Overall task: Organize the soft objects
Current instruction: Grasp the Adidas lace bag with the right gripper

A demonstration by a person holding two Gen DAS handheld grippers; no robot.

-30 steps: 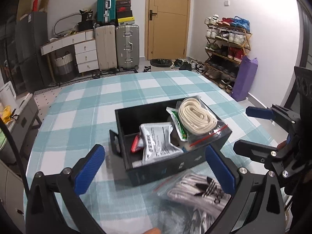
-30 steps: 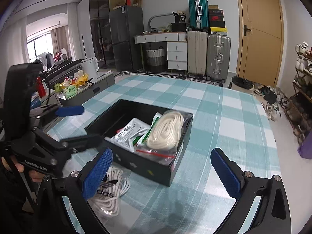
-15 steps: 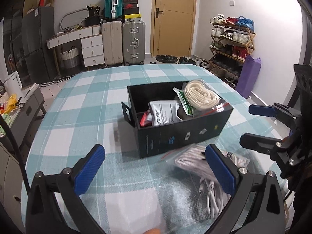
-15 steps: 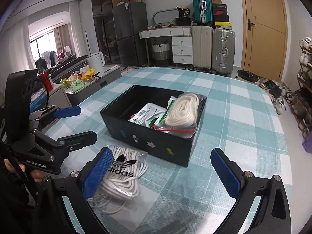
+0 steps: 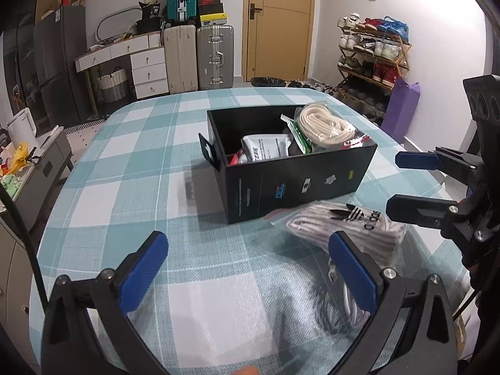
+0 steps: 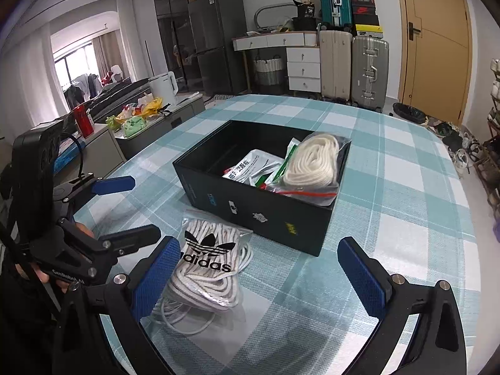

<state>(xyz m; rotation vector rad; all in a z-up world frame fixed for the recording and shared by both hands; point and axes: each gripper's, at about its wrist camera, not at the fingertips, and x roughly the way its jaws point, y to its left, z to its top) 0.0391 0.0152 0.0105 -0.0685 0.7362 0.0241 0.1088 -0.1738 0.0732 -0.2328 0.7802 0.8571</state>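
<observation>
Both claws are spread wide above the checked bench (image 5: 125, 168), gripping nothing. The left claw (image 5: 250, 268) faces the black box (image 5: 300, 181) at its 1 o'clock. The bagged Adidas rope (image 6: 209, 262) lies on the bench just before the box, touching the right claw (image 6: 259, 278)'s left fingertip (image 6: 156, 278). A bagged white cord (image 6: 312, 159) rests inside the box.

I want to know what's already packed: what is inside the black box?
The black box holds a bagged coil of cream rope on top, a green-and-white packet and a white printed pouch. Whatever lies beneath them is covered.
</observation>
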